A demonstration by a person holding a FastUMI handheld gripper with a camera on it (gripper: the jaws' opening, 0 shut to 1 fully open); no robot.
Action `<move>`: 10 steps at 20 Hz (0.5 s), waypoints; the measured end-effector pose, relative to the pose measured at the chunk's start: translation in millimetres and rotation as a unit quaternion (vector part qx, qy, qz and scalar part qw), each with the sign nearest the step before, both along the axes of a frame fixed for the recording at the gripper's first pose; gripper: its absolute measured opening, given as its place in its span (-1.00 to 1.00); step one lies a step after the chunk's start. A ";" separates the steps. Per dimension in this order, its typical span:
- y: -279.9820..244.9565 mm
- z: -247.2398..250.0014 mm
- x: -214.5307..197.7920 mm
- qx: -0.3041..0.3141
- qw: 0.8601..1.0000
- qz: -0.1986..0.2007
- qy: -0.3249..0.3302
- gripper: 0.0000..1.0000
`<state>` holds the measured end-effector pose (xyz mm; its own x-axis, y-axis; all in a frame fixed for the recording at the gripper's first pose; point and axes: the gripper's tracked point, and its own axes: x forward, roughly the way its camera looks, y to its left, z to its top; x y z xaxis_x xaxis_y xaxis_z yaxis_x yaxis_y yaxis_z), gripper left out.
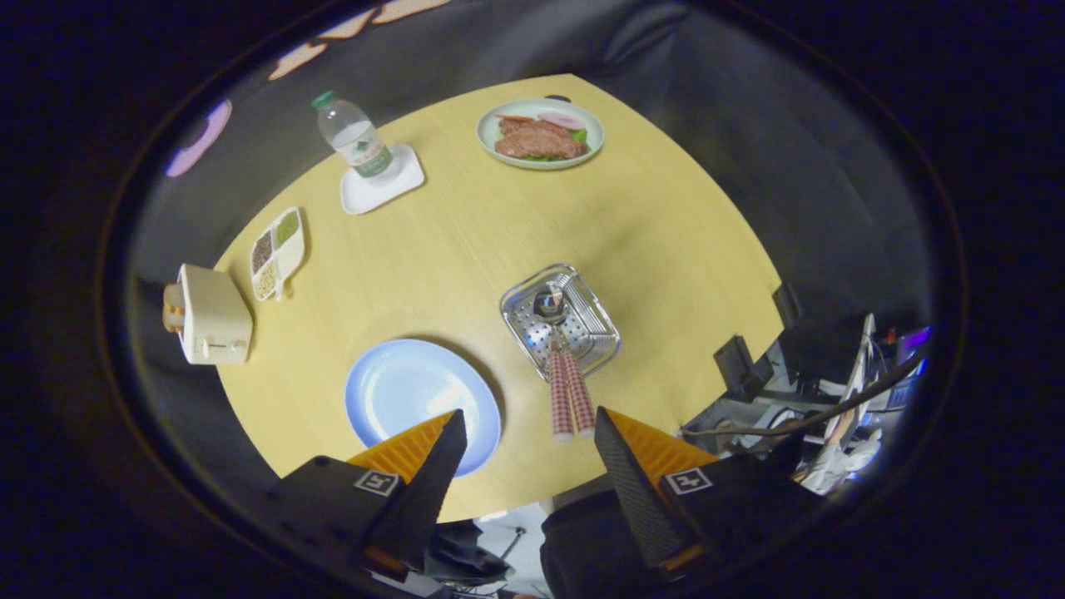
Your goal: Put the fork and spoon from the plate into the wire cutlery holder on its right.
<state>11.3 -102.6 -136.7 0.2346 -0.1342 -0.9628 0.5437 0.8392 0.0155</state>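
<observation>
Wire cutlery holder (560, 322) holding fork (558, 391) and spoon (574, 374), checked handles leaning out, blue plate (408, 391) beside it bare, jaws released above tabletop (499, 241)

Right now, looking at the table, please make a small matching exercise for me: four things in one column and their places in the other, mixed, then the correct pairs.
Things:
1. blue plate
2. water bottle
3. fork and spoon
4. toaster

Places:
A. in the wire cutlery holder, handles sticking out toward the gripper
B. at the table edge, beside the divided snack dish
C. bare, just ahead of the open fingers
D. standing on a white square tray

Pairs: 1-C, 2-D, 3-A, 4-B
</observation>
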 end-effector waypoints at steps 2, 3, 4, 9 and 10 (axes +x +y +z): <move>2.5 15.5 7.3 -0.028 0.998 0.026 -0.051 0.98; 3.7 23.9 8.6 -0.045 0.995 0.041 -0.078 0.97; 7.4 33.4 9.8 -0.061 0.991 0.054 -0.106 0.97; 24.0 76.2 36.2 -0.091 0.948 0.099 -0.288 0.96; 27.4 86.3 42.8 -0.093 0.935 0.108 -0.325 0.96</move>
